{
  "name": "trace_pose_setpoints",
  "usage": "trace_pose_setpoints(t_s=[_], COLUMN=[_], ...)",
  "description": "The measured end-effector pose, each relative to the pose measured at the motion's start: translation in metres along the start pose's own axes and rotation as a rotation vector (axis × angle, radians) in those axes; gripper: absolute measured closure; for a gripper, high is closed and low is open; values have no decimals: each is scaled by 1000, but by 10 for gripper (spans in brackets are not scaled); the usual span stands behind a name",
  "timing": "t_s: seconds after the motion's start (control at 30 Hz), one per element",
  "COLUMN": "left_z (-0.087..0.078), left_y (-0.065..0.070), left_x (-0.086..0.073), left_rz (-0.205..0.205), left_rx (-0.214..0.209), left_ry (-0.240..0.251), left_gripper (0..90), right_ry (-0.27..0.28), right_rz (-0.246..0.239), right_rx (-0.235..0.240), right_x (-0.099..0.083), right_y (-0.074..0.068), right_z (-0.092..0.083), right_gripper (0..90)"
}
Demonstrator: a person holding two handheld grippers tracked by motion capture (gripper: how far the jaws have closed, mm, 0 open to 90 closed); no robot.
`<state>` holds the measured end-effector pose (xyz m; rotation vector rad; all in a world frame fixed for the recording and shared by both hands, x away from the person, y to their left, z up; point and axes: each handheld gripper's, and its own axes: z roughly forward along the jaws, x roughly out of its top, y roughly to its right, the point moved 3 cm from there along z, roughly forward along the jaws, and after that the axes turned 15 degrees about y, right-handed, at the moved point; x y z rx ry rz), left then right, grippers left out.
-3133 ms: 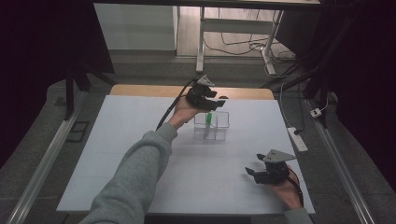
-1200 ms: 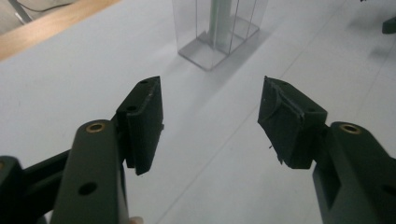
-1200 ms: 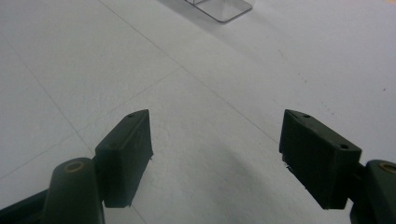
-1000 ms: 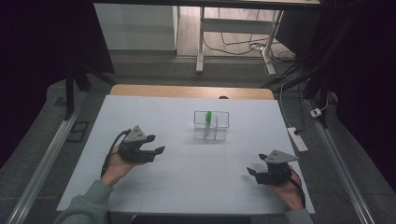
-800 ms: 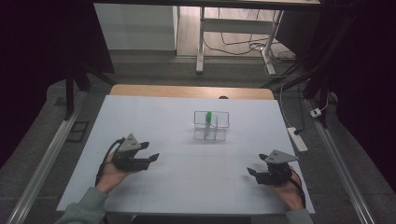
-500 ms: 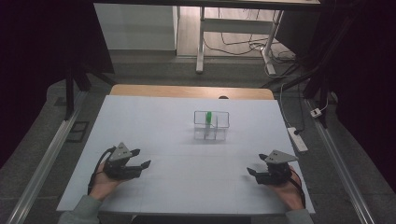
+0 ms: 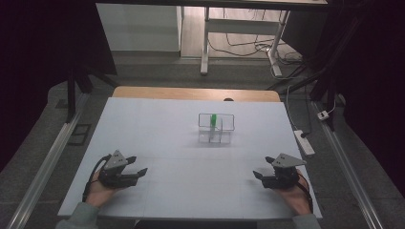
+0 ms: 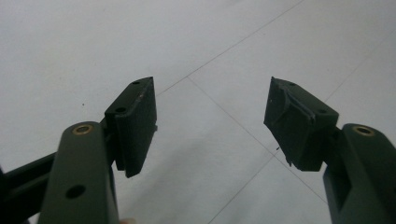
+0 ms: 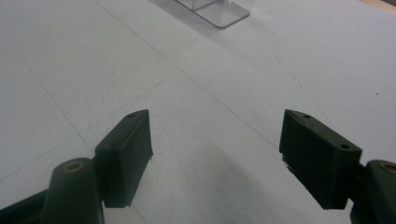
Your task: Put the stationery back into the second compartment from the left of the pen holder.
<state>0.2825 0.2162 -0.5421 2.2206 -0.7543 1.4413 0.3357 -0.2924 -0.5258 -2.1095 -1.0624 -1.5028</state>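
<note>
With both hand-held grippers (image 7: 138, 172) apart, rack (image 7: 216, 128) far ahead

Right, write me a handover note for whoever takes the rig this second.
Left gripper: open, holding nothing, low over the white table at its near left corner.
Right gripper: open, holding nothing, low at the near right corner.
Clear rack: mid-table toward the far side, apart from both grippers. A green tube stands upright in it.
Done, by the look of it: the tube is in the rack.
Left: nothing else lies on the table to load; the rack's other slots look empty, though that is hard to tell from here.
</note>
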Motion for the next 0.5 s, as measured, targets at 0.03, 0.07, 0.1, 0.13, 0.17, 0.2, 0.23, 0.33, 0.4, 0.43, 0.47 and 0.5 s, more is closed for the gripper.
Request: trace_pose_setpoints(t_s=[0.03,0.07,0.1,0.13,0.17,0.2,0.23,0.33,0.4,0.43,0.47,0.5], left_z=[0,0,0,0,0,0,0,0,1,1,1,1], left_y=[0,0,0,0,0,0,0,0,0,0,0,0], left_x=[0,0,0,0,0,0,0,0,0,0,-1,-1], left_rz=[0,-1,-1,-1,-1,1,2,3,3,2,3,2], left_rx=[0,-2,-2,-1,-2,-2,-2,-3,-2,-3,-4,-4], left_ry=[0,1,1,2,2,2,2,-1,-1,0,-1,-2], left_gripper=[341,340,339,339,339,338,337,336,335,336,336,335], right_ry=[1,1,1,1,2,4,3,10,10,8,10,9], right_rz=[0,0,0,0,0,-1,-2,1,1,-1,0,-1], right_rx=[-1,-2,-3,-3,-2,0,-2,-4,-4,-4,-3,-3], right_x=[0,0,0,0,0,0,1,2,2,2,2,2], right_y=[0,0,0,0,0,0,0,0,0,0,0,0], right_z=[0,0,0,0,0,0,0,-1,-1,-1,-1,-1], right_gripper=[251,251,251,250,251,251,251,251,251,251,251,250])
